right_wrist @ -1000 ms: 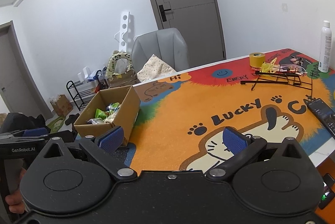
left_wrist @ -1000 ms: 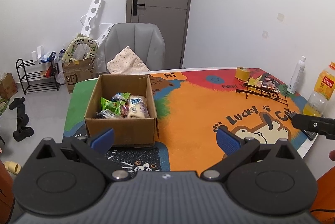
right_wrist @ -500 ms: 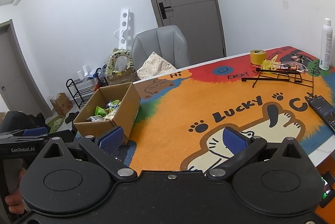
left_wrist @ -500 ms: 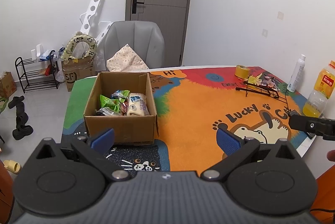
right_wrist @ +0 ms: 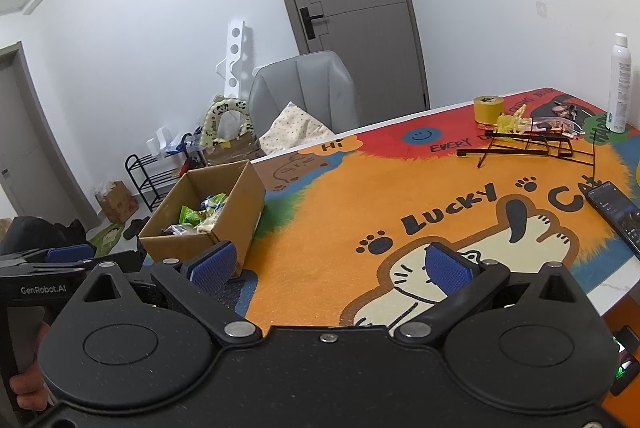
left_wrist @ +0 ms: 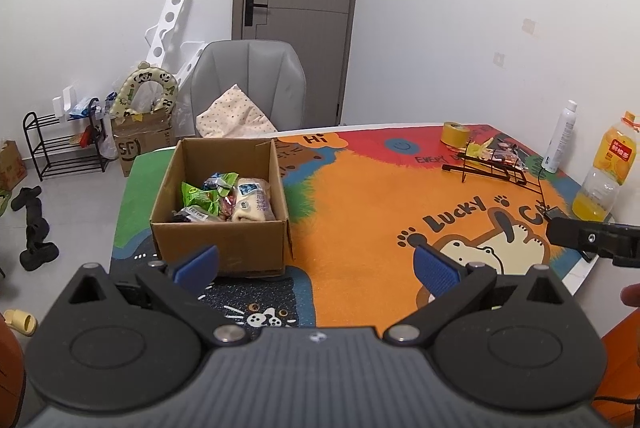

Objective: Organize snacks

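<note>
An open cardboard box stands on the left of the colourful table mat and holds several snack packets, green and cream ones. It also shows in the right wrist view. More snack packets lie by a flat black wire rack at the far right, seen also in the right wrist view. My left gripper is open and empty, above the table's near edge in front of the box. My right gripper is open and empty over the cat picture.
A yellow tape roll, a white spray bottle and an orange juice bottle stand at the table's right side. A phone lies near the right edge. A grey chair is behind the table.
Both grippers have drawn back and up a little, so the box and table look slightly farther. Both stay open and empty.
</note>
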### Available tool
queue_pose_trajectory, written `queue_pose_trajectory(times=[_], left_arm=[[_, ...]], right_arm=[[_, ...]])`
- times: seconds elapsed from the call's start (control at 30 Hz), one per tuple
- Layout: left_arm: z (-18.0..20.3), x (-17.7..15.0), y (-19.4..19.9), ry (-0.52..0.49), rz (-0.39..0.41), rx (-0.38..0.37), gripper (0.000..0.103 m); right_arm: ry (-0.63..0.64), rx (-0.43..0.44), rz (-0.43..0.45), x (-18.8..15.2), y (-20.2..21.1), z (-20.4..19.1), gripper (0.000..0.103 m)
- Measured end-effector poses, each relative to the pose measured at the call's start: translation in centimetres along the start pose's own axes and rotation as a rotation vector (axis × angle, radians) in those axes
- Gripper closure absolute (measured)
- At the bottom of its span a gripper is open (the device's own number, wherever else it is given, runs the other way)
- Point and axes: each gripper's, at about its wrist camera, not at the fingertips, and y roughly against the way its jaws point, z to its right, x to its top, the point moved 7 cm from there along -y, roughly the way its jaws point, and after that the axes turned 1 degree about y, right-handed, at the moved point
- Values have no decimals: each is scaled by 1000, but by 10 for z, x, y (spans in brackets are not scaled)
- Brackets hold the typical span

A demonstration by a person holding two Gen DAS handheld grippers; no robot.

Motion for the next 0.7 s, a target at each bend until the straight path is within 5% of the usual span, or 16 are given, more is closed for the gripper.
queue_pose_trajectory(times=[0.7], left_arm=[[-3,0,1,6,2,0,0]], right_arm=[[13,-3,1,1,1,-3,0]])
